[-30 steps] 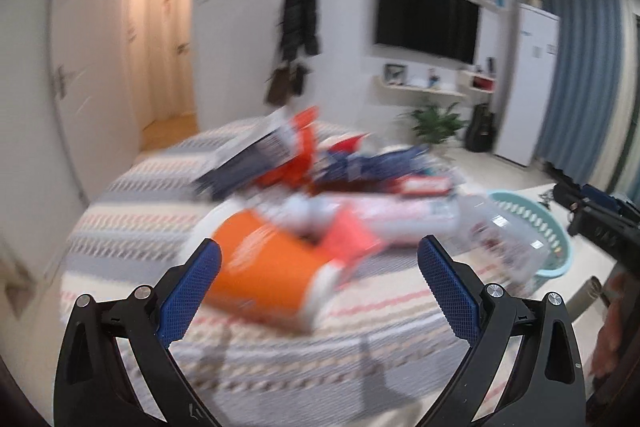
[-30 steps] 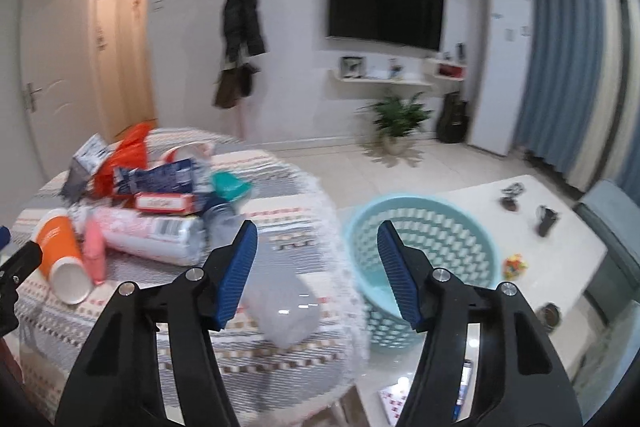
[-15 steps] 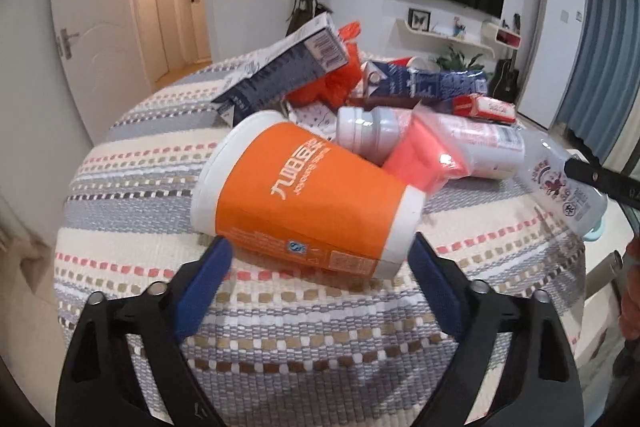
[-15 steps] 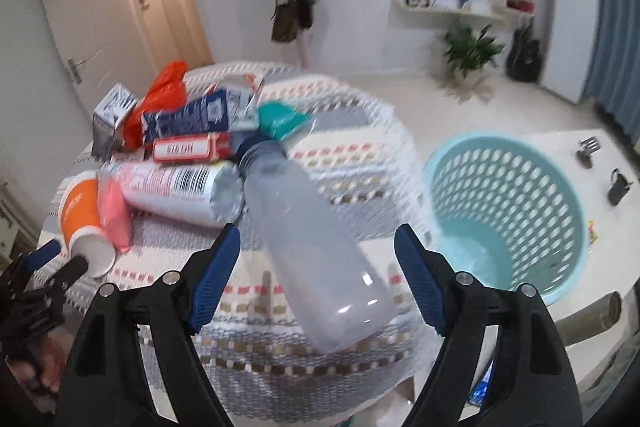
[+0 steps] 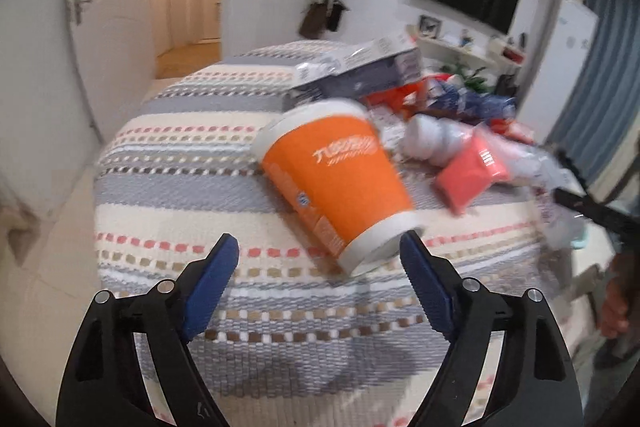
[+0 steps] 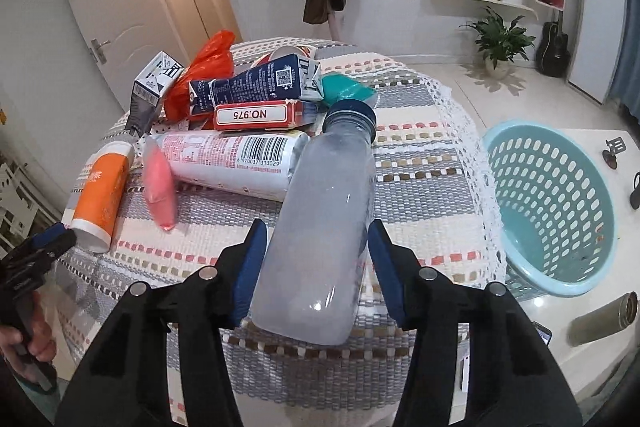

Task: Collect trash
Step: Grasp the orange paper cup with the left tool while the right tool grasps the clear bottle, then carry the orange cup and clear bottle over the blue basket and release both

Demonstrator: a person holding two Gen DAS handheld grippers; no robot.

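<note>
2 grippers closing in on trash

Right gripper point(image 6: 316, 247) has advanced to straddle the frosted bottle point(image 6: 320, 227), jaws open; left gripper point(image 5: 320, 259), open, now nears the orange cup point(image 5: 340, 179).

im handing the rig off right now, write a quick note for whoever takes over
Left gripper: jaws open, nothing held, the bottom end of the orange cup just in front of them; the cup lies on its side on the striped tablecloth.
Right gripper: jaws open, one on each side of the frosted plastic bottle, which lies flat with its blue cap pointing away. Not yet gripped.
Blue basket stands to the right of the table; it looks empty.
Left to collect: the bottle, the cup, the pink packet, the can, the red box, the cartons and the rest of the pile.
</note>
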